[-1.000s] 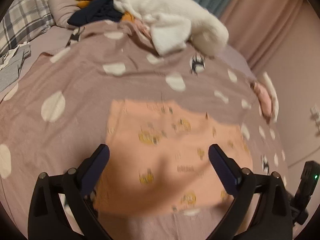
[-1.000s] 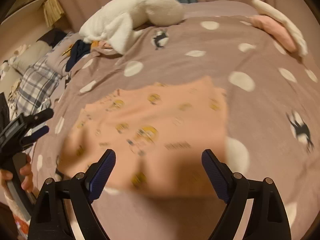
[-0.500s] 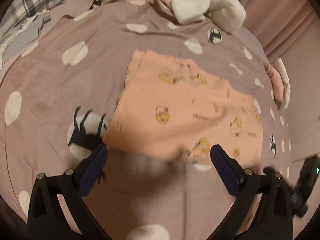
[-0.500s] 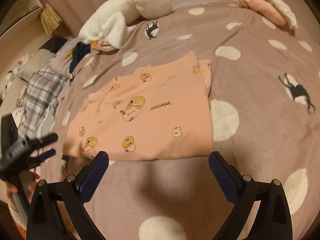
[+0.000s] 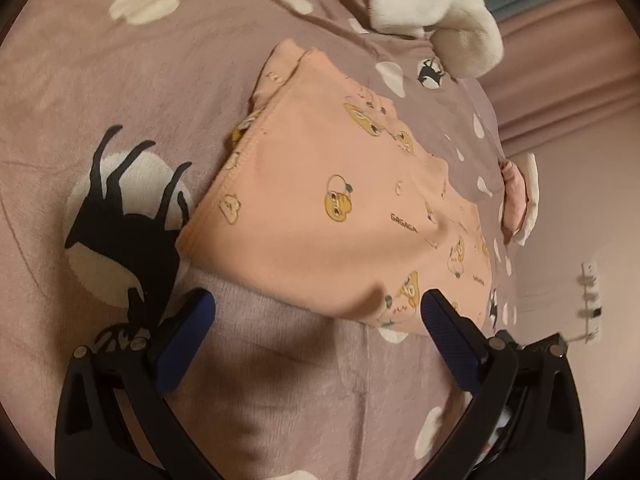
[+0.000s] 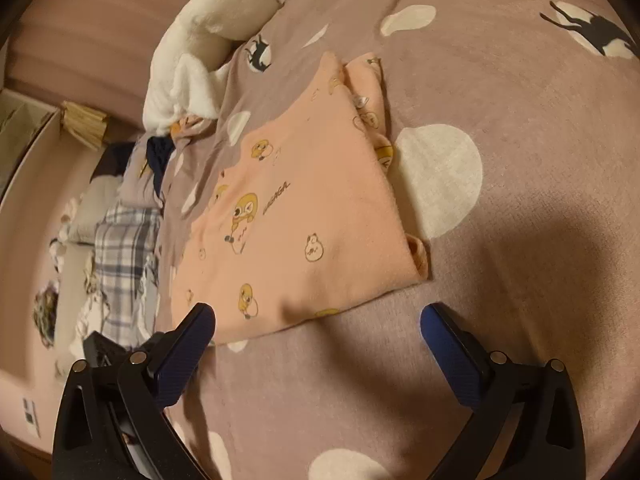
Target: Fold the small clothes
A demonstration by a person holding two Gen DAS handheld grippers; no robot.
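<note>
Peach garment (image 5: 320, 216), folded into a flat rectangle, lies on the mauve blanket (image 5: 120, 60) covering the bed. Print: yellow cartoon figures plus "GAGAGA" text. Layered folded edges are visible along its left side in the left wrist view, and along the right side in the right wrist view (image 6: 304, 208), where a small tuck sticks out at the near right corner.

Left tool (image 5: 318, 322): jaws spread wide, nothing between the pads; it hangs just short of the garment's near edge, and whether it touches the fabric can't be told. Right tool (image 6: 318, 322): jaws have just been opening and now stand at full spread, empty, near the garment's near edge, with bare blanket between the fingers.

Blanket has white spots and black cat silhouettes; one cat (image 5: 128, 220) sits just left of the garment. White fluffy blanket (image 5: 436, 8) is bunched at the far end of the bed. Pink and white folded item (image 5: 520, 204) is at the bed's right edge. In the right wrist view, plaid fabric (image 6: 124, 264) and a heap of dark clothing (image 6: 160, 156) lie off to the left, well apart from the garment.
</note>
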